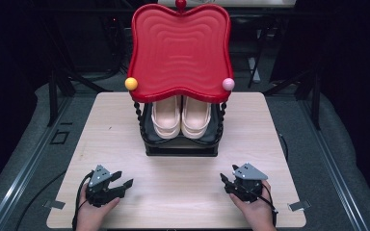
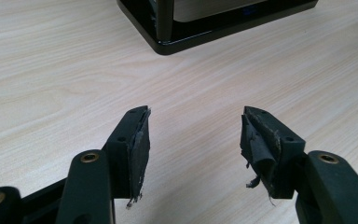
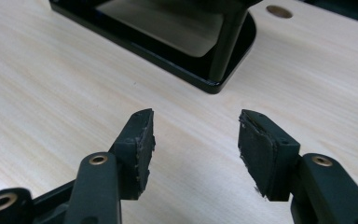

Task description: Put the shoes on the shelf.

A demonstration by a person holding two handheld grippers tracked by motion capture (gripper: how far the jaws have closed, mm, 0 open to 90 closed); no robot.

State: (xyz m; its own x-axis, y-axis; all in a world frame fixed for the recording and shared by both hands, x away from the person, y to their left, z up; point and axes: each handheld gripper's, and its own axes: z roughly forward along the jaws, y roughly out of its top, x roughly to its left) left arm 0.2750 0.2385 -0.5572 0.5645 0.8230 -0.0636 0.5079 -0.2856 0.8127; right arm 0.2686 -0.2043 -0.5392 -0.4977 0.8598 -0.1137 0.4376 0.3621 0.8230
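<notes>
Two grippers low on the near table (image 1: pixel 183 192), left gripper (image 1: pixel 124 183) and right gripper (image 1: pixel 225 182) both gaping empty, cream shoes (image 1: pixel 180 117) on the black rack (image 1: pixel 180 147) well beyond them, left gripper view, rack corner (image 2: pixel 168 44) far ahead, right gripper view, rack base (image 3: pixel 205 79) ahead, apart from spread jaws.

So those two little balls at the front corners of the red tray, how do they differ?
The ball at the left corner is yellow-orange; the ball at the right corner is pale pink. The yellow one looks slightly larger, though that may be the camera angle. Both are round, glossy knobs at about the same height on the red tray, each topping a black beaded post of the stand that holds the cream shoes.
</notes>
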